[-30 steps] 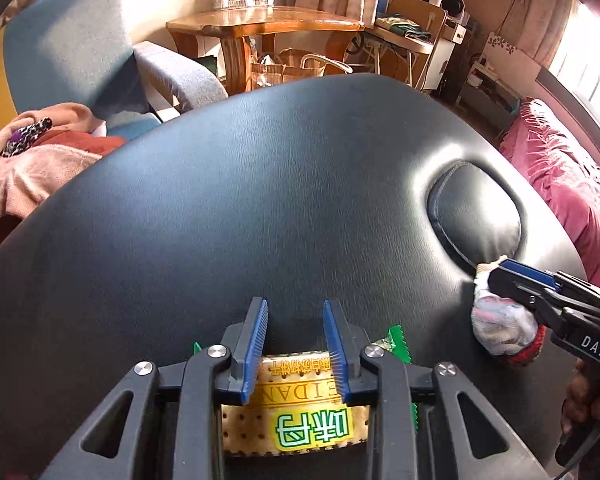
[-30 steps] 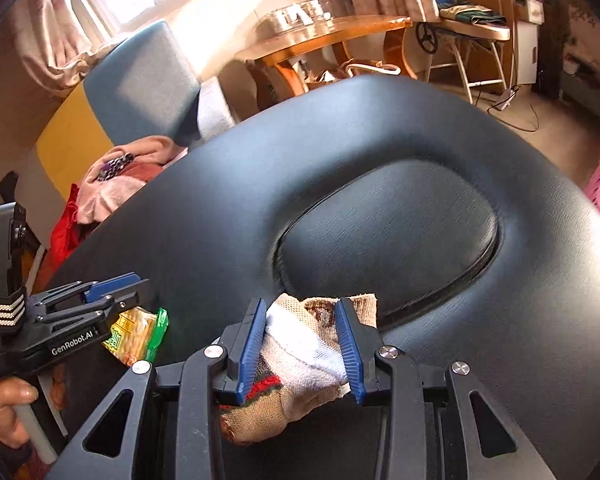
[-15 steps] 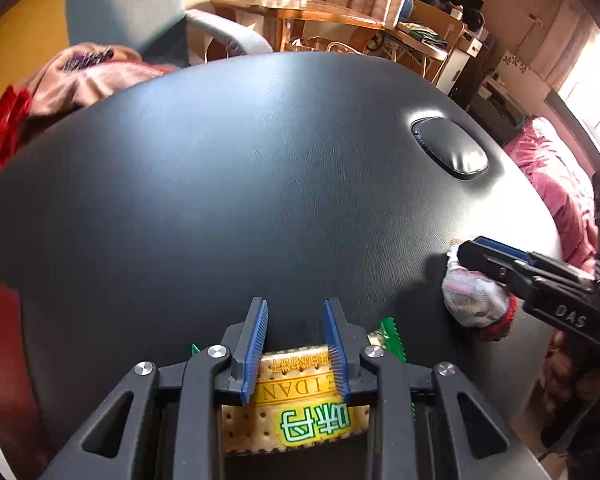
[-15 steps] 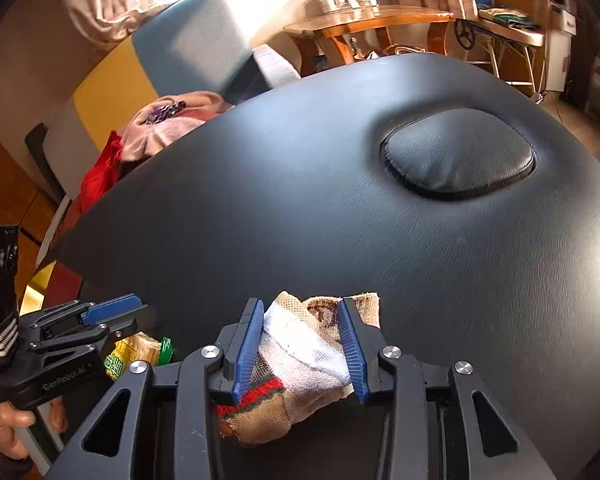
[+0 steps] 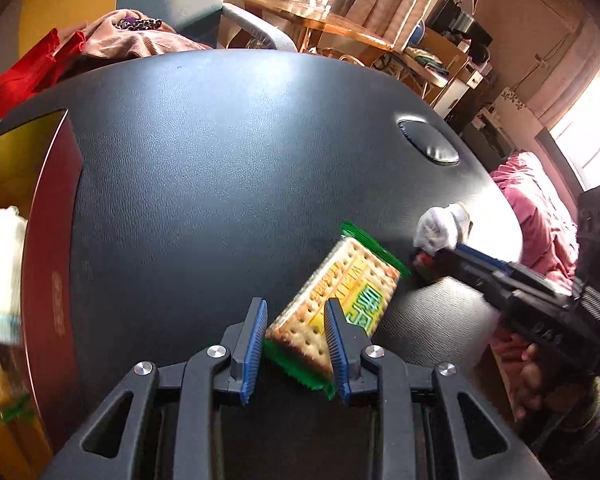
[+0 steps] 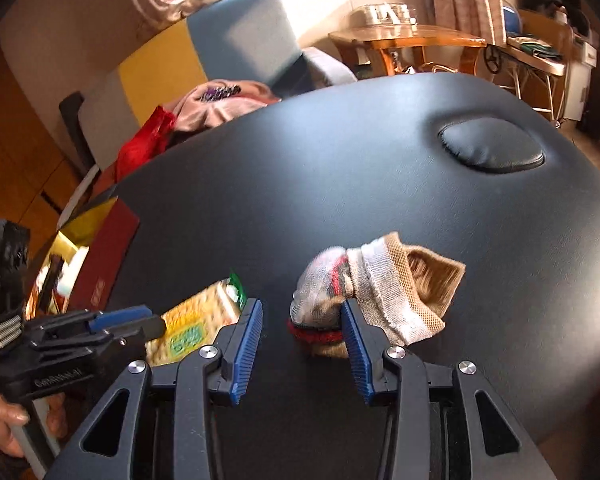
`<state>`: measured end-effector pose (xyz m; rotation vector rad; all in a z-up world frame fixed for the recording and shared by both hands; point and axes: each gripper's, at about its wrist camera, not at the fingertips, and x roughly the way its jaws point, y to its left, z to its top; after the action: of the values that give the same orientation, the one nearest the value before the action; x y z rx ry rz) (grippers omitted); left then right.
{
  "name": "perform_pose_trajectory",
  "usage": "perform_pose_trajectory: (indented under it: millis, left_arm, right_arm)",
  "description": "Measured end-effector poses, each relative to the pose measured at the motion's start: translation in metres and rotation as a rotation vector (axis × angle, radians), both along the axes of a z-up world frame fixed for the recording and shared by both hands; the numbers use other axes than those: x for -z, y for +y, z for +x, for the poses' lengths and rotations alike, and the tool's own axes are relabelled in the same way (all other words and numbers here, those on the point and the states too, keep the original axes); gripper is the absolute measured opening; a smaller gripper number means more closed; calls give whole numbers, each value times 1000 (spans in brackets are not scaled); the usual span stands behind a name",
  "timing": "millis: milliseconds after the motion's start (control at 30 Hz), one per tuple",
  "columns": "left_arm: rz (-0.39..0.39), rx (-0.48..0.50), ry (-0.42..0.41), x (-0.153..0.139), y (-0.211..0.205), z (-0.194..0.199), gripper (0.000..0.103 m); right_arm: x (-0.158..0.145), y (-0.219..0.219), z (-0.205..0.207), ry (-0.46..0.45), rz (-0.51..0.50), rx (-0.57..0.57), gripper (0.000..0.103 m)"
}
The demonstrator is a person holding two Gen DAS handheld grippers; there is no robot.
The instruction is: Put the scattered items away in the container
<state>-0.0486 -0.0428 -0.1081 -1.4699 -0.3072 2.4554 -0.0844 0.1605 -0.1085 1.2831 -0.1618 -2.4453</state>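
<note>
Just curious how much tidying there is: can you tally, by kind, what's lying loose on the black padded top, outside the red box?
Cracker packet: 1
Rolled sock bundle: 1
Total: 2

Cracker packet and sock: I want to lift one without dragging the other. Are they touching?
Apart. The right wrist view shows bare black table between the sock and the green end of the cracker packet.
</note>
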Motion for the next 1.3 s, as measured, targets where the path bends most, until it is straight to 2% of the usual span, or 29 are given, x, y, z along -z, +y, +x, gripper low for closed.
perform_pose_trajectory:
  millis: [100,200,333,433,633,933,1133,1300]
  left_arm:
    - [-10,36,42,-6,2,13,31]
    - [-16,71,68,-12,5,19,37]
    - [-66,120,85,-18,13,14,43]
    - [-123,160,93,-21,19,9,47]
    - [-176,271,75,-16,31,2,48]
    - [-196,370,46,-8,40,-7,49]
    - [-183,393,23,-3,41,-14,51]
    - [-203,385,40,-5,43,-9,51]
  right_arm:
    - [3,-8,9,4,45,-30,43]
    - [3,-18,8,21,98,-56,43]
    - [3,-24,-9,20,120,-42,43]
    - [-6,-13,-14,21,59,0,43]
    - [-11,17,-2,12,-25,71,43]
    - [-6,34,6,-7,-70,118,43]
    - [-5,39,6,-13,-78,133,46]
    - [-1,42,7,-29,-76,147,46]
